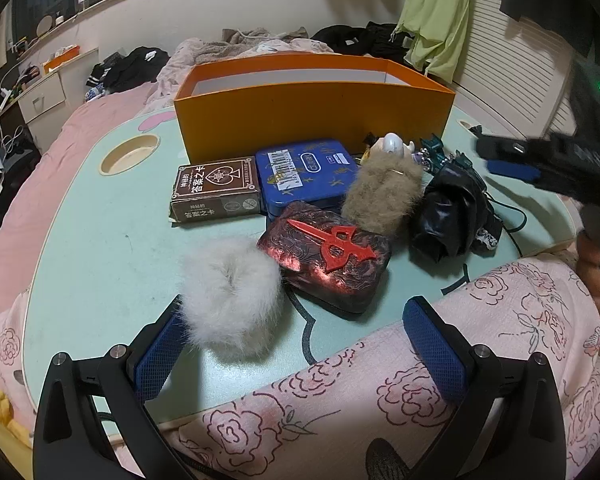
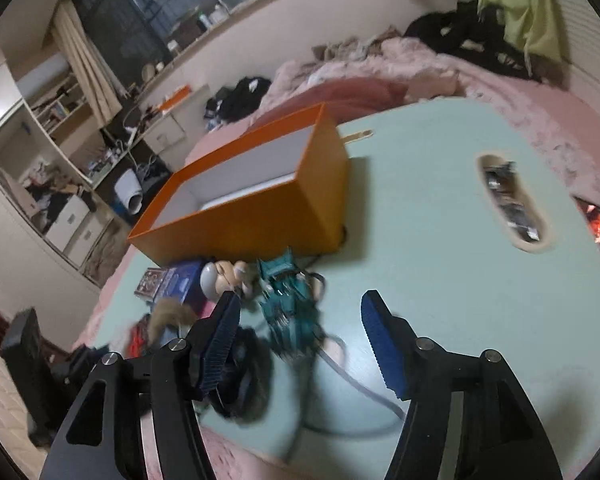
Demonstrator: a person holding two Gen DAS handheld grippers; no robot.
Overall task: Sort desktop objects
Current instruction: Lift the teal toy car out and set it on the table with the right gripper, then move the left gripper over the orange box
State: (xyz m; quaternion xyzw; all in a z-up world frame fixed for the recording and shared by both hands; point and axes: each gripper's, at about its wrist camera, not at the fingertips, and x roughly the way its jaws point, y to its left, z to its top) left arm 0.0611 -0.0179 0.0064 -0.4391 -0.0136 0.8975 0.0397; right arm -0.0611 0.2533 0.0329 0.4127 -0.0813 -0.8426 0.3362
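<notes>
A: Desktop objects are crowding your pale green desk (image 1: 100,248) in front of the orange box (image 1: 312,120), which is looking empty from here.

B: Largest first?

A: Yes. You're facing stiff tins: the dark red case (image 1: 328,260), then the blue tin (image 1: 304,172); grip across their short sides. The white fluffy puff (image 1: 228,300) is soft and light.

B: Tools?

A: Your left tool (image 1: 300,344) is hanging spread, empty, one pad brushing the puff. Your right tool (image 2: 296,340) is standing spread over the teal trinket (image 2: 288,300), pinching nothing.
</notes>
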